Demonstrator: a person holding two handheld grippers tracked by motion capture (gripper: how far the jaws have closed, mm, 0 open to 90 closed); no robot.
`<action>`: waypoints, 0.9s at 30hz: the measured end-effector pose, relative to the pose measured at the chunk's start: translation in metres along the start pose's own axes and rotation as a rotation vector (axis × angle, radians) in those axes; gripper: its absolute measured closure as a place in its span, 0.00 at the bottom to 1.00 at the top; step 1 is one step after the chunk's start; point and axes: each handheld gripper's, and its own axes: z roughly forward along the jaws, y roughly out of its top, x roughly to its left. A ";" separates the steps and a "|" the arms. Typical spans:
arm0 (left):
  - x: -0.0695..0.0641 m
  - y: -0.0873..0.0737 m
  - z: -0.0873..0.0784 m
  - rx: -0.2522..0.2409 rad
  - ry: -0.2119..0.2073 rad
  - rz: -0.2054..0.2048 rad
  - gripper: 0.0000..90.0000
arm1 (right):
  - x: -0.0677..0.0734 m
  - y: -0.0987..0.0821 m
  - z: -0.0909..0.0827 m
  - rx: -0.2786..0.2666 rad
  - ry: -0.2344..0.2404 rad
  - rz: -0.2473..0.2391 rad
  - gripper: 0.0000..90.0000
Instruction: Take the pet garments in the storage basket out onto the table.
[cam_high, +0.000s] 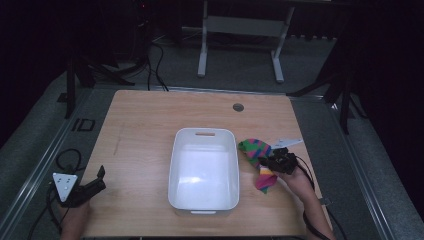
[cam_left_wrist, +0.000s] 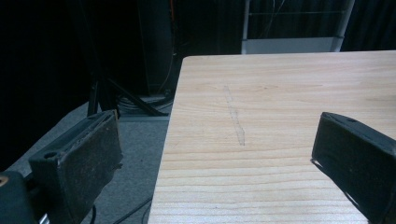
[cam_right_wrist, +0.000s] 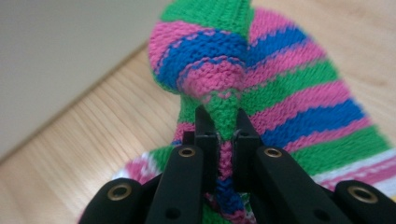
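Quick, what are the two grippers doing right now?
Left gripper: open, holding nothing.
Right gripper: closed on the striped sock.

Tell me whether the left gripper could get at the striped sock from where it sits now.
Probably not without a long reach. The left gripper sits at the table's near left edge, jaws open, while the striped sock lies right of the white bin, which stands between them. The right gripper already pinches the sock.

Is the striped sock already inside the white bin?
No, the striped sock lies on the table just right of the white bin, pinched by the right gripper.
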 end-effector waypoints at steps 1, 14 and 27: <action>0.000 0.000 0.000 0.000 0.000 0.000 0.02 | 0.000 -0.002 0.006 0.016 0.000 0.002 0.94; 0.001 0.000 0.000 -0.001 -0.002 -0.012 0.02 | 0.006 0.017 -0.012 -0.022 -0.006 -0.031 0.66; 0.001 0.000 -0.001 -0.009 -0.001 -0.017 0.02 | -0.008 0.007 -0.051 -0.175 -0.027 0.047 0.25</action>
